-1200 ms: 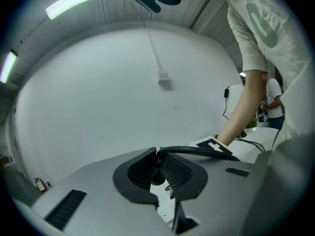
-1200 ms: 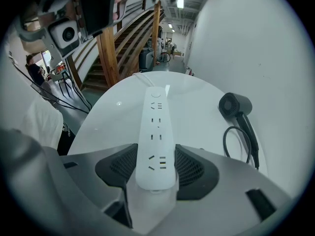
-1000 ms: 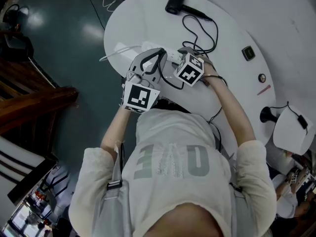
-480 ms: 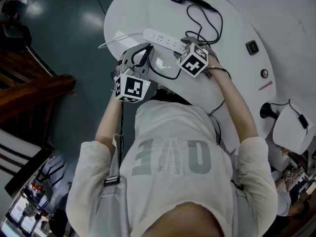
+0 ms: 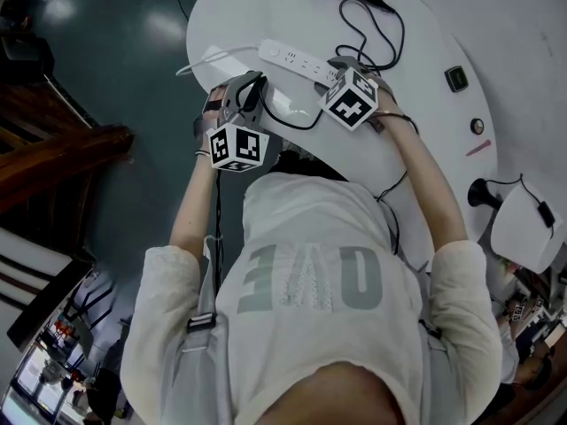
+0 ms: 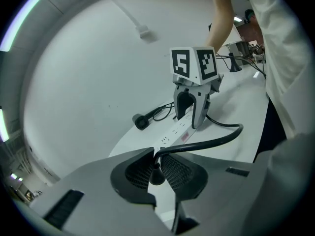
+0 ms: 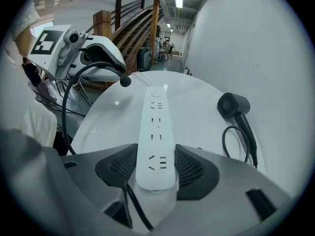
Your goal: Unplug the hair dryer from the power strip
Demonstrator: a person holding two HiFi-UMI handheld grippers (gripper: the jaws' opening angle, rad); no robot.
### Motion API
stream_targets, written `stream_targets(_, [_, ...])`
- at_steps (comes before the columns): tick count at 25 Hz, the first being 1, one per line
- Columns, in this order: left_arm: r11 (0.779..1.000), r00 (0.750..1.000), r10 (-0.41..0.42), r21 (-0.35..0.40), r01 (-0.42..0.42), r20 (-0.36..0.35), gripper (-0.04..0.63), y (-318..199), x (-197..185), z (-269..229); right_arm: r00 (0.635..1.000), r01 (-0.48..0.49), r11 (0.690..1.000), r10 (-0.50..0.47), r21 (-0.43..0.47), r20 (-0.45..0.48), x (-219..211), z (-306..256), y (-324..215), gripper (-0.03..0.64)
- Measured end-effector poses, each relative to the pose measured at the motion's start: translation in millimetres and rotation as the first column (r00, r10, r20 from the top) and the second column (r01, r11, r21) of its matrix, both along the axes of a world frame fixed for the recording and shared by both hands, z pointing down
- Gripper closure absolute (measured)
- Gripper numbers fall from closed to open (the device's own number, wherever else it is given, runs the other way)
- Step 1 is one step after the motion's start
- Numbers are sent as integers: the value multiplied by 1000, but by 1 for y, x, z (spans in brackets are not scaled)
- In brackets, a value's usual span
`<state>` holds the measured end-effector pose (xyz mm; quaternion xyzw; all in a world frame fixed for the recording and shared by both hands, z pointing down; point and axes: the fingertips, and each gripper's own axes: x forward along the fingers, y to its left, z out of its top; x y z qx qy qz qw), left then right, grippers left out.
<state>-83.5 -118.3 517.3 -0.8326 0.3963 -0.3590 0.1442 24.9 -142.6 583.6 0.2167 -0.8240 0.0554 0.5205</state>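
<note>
Black cord (image 6: 215, 142) (plug end, apparently) held in left tongs (image 6: 156, 167); right tongs (image 7: 156, 167) grip strip (image 7: 155, 127).

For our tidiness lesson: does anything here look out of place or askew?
Only the black hair dryer cord: pinched in the shut jaws of the left gripper, it arcs through the air above the round white table. The long white power strip in the right gripper looks normal.

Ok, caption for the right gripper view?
Right gripper clamps the empty strip; left gripper holds the cord; dryer beyond.
</note>
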Motion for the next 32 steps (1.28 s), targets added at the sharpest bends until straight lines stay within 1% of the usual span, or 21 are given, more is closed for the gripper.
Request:
stream_targets(6, [999,1000,13,-40,-12,8,529,2,1,10,1000,-17,1000,17,8,-4,-2,0,3,376])
stream_targets(8, [998,1000,4,-62,-5,-11,448,1,0,11,1000,-16,1000,16,9,2,-3,0,4,376])
stream_targets(9, [997,1000,1,-71,-2,-15,430,0,0,12,1000,-13,1000,13,9,3,-3,0,5,376])
stream_targets(14, [997,1000,18,-79,-16,17,420,1,-2,18,1000,-7,1000,7,4,-5,-3,0,5,376])
stream_targets(17, [993,999,28,-113,-23,37,392,2,-3,23,1000,-8,1000,8,6,0,-3,-1,5,376])
stream_targets(19, [992,998,39,-121,-32,56,367,2,-4,25,1000,-8,1000,8,5,0,-2,0,5,376])
stream_targets(25, [989,990,82,-133,-67,112,345,7,-8,31,1000,-7,1000,7,5,5,-2,0,5,376])
stream_targets(27, [988,989,80,-142,-62,127,344,10,-15,35,1000,-7,1000,7,5,6,-2,-1,5,376])
stream_targets(30, [988,992,47,-149,-30,116,342,11,-24,36,1000,-5,1000,5,6,7,-2,-1,5,376])
stream_targets(32, [989,996,14,-149,-1,87,342,9,-27,33,1000,-5,1000,5,6,8,-2,0,5,376])
